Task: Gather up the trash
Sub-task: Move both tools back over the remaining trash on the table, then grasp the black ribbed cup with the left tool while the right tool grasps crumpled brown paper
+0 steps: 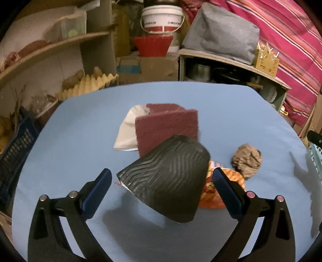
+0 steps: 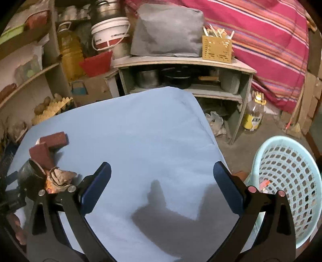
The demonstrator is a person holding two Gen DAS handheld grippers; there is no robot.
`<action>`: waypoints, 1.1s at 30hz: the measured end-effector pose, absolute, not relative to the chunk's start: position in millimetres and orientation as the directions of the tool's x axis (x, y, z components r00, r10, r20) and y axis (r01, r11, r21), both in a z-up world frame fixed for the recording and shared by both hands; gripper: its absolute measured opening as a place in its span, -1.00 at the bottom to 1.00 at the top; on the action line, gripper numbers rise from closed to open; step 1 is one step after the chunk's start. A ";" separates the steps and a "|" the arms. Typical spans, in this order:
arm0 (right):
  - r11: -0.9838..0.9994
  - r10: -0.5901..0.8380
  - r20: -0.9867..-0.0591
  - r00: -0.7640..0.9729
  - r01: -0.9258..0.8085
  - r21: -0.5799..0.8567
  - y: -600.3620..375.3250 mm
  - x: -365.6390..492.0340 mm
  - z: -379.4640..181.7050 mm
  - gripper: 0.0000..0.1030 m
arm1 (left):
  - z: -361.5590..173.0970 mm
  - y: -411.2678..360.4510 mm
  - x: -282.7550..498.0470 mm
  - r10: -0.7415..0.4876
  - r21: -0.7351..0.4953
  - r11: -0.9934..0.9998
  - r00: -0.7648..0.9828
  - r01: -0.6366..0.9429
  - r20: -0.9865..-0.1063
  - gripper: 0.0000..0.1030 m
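My left gripper [image 1: 161,175] is open over the blue table [image 1: 70,141]. A black ridged tray piece [image 1: 169,181] sits tilted between its fingers, touched by neither pad, with a shadow below it. Behind it stand a folded maroon scouring pad [image 1: 167,125] and a white pouch [image 1: 126,133]. An orange snack wrapper [image 1: 223,195] lies under the black piece's right side, and a crumpled brown paper ball [image 1: 246,161] lies to the right. My right gripper [image 2: 161,169] is open and holds nothing above bare cloth. The same pile, maroon pad [image 2: 48,147] and brown paper [image 2: 60,177], shows at its left.
A pale blue perforated basket [image 2: 291,161] stands on the floor beyond the table's right edge [image 2: 213,141], with a few scraps inside. Shelves with pots [image 2: 181,80], a white bucket [image 1: 161,18] and a dark crate [image 1: 14,153] surround the table.
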State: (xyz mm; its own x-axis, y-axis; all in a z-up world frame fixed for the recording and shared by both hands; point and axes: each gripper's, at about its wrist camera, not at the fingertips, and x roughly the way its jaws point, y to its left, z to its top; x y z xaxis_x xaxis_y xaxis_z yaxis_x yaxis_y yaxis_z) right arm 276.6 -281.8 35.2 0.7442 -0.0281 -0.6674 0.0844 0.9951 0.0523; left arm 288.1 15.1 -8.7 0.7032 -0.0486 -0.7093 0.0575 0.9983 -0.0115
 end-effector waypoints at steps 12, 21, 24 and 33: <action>0.999 -0.014 -0.671 0.741 0.044 0.028 -266.9 278.5 30.4 0.92 | -18.6 6.7 291.1 -0.046 0.045 0.993 0.694 0.112 -0.719 0.90; 1.000 0.028 -0.675 0.737 -0.018 0.022 -249.6 277.3 29.7 0.92 | -17.9 6.2 290.1 -0.062 0.034 0.992 0.703 0.122 -0.709 0.76; 0.999 0.027 -0.675 0.738 -0.040 -0.003 -238.3 276.6 28.5 0.92 | -17.5 5.8 290.3 -0.077 0.016 0.992 0.699 0.125 -0.711 0.76; 0.992 0.080 -0.669 0.739 -0.128 -0.023 -190.8 274.0 23.4 0.92 | 2.2 27.6 278.1 -0.077 -0.018 0.996 0.736 0.088 -0.672 0.76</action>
State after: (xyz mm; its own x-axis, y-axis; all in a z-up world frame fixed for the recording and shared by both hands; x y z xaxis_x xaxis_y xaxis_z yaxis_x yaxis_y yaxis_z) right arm 274.0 -190.8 23.4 0.7389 0.0802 -0.6690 -0.1281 0.9915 -0.0226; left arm 278.1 27.6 2.2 0.7365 -0.0774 -0.6720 0.0884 0.9959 -0.0179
